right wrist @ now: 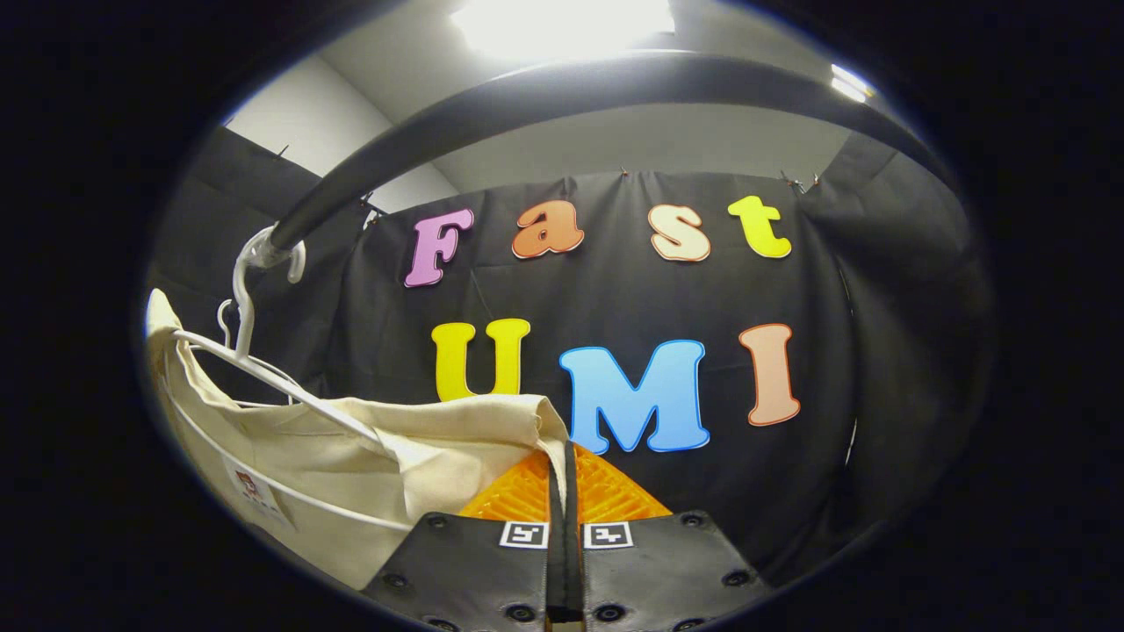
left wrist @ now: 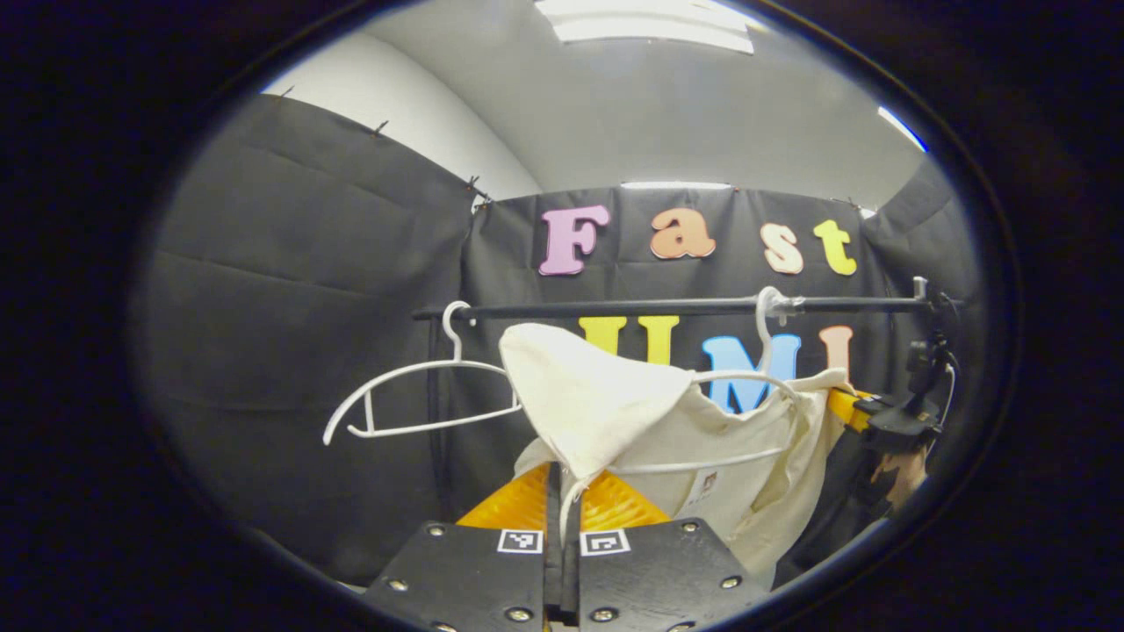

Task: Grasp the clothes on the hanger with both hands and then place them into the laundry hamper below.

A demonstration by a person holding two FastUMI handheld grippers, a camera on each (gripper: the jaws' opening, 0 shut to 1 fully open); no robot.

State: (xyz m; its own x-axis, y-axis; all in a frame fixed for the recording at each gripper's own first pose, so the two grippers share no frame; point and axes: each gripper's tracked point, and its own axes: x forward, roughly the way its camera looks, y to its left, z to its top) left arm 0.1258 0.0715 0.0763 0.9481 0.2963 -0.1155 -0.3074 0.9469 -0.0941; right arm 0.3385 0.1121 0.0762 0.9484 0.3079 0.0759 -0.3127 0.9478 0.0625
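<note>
Clothes (left wrist: 702,439) in a cream fabric hang on a white hanger (left wrist: 746,379) whose hook is looped over a black rail (left wrist: 615,308), far from the camera in the left gripper view and toward the right of the rail. A second white hanger (left wrist: 413,399), bare, hangs on the same rail farther left, tilted. Behind both is the black cloth wall (left wrist: 307,307) of the booth, with a pale ceiling (left wrist: 659,114) and its light panels above.

The left gripper (left wrist: 562,505) has its two fingers drawn together on a fold of the cream fabric, which rises in a peak just above the tips (a thin strip of cloth runs down into the seam between them). At the far right of this view the right gripper (left wrist: 856,408) reaches to the other edge of the garment, with the hand (left wrist: 900,474) that holds it below.

In the right gripper view the clothes (right wrist: 351,448) lie to the left and near, draped on the white hanger (right wrist: 255,369), and the black rail (right wrist: 571,83) arcs overhead, very close to the camera. The right gripper (right wrist: 562,491) is likewise clamped: its fingers are pressed together with a hemmed edge of the cream fabric caught at their tips. A small label (right wrist: 250,491) is sewn into the garment low on the left (too small to make out).
</note>
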